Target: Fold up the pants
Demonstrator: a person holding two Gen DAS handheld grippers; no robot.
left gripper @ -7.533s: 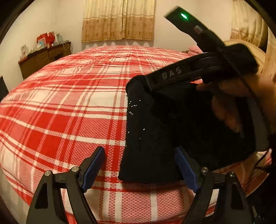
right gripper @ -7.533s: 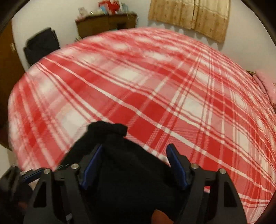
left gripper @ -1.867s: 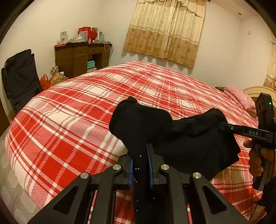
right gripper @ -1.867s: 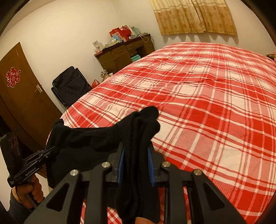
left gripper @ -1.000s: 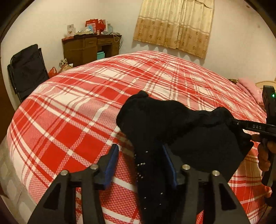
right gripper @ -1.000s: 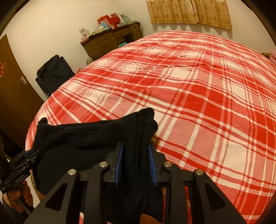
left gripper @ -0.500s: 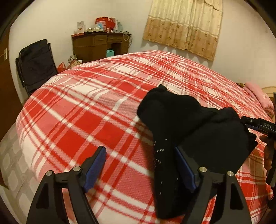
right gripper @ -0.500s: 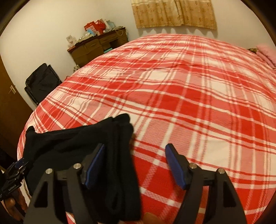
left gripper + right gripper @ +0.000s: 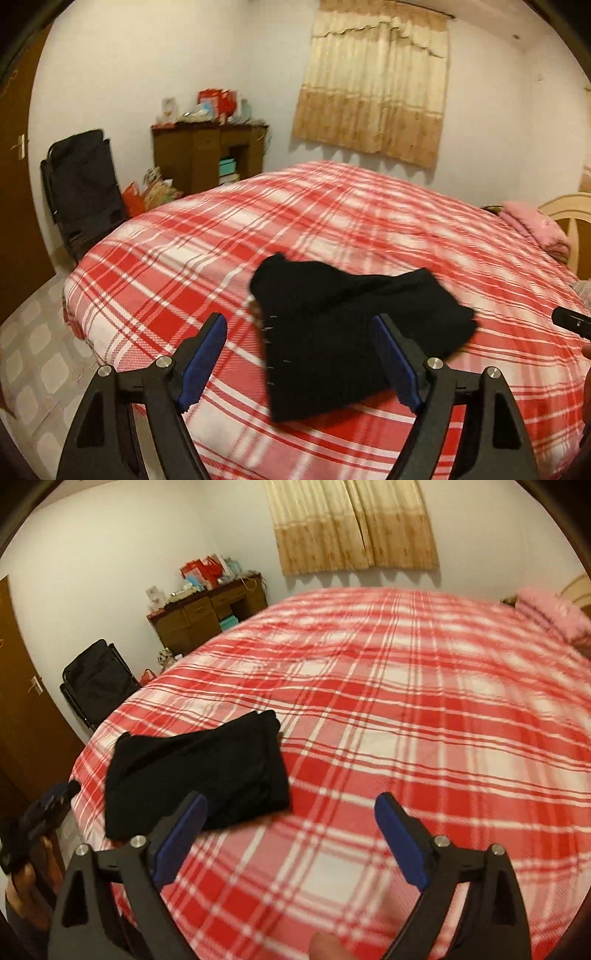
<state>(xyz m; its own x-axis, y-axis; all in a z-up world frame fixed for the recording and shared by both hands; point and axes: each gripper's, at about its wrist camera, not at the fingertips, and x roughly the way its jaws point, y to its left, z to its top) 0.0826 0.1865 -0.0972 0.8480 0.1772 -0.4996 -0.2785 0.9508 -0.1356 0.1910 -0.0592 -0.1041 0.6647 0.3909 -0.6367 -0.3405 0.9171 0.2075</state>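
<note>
the black pants (image 9: 343,332) are lying folded in one bundle near the foot corner of the bed (image 9: 369,206), which is wearing a red and white plaid cover. both tongs are standing wide apart after just opening, gripping nothing: the left tongs (image 9: 301,358) are hovering with the bundle showing between their blue pads, the right tongs (image 9: 291,843) are sitting beside it over bare plaid. around the bed one wooden dresser (image 9: 207,155) is carrying clutter, one black folding chair (image 9: 83,184) is leaning by the wall, one beige curtain (image 9: 373,88) is hanging, and one pink pillow (image 9: 550,613) is resting at the head.
</note>
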